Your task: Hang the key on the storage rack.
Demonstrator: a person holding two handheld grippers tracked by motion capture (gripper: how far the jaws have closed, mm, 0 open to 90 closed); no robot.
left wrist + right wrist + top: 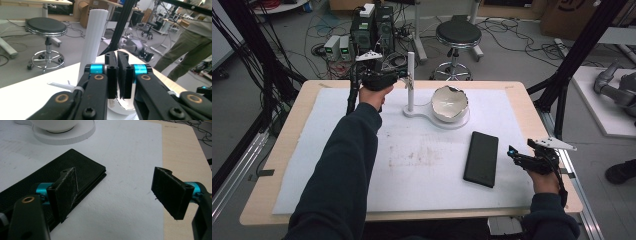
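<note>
Fingers of the left gripper stand almost closed, only a thin slit between the pads, and nothing is held in them. In the high view this gripper hangs at the far side of the worktop, its tips just beside the white post; I cannot tell whether they touch it. From the left gripper view the post rises upright just behind and left of the fingertips.

Fingers of the right gripper stand wide apart and hold nothing. It rests low at the near right corner of the white mat, pointing toward the black case. The case lies flat on the mat; its near end passes under the left-hand finger in the right gripper view, while bare mat lies between the two pads.

The post stands on a white base that also carries a white bowl with a jagged, broken rim. The bowl sits just right of the post, and the case lies nearer the person, apart from the base.
</note>
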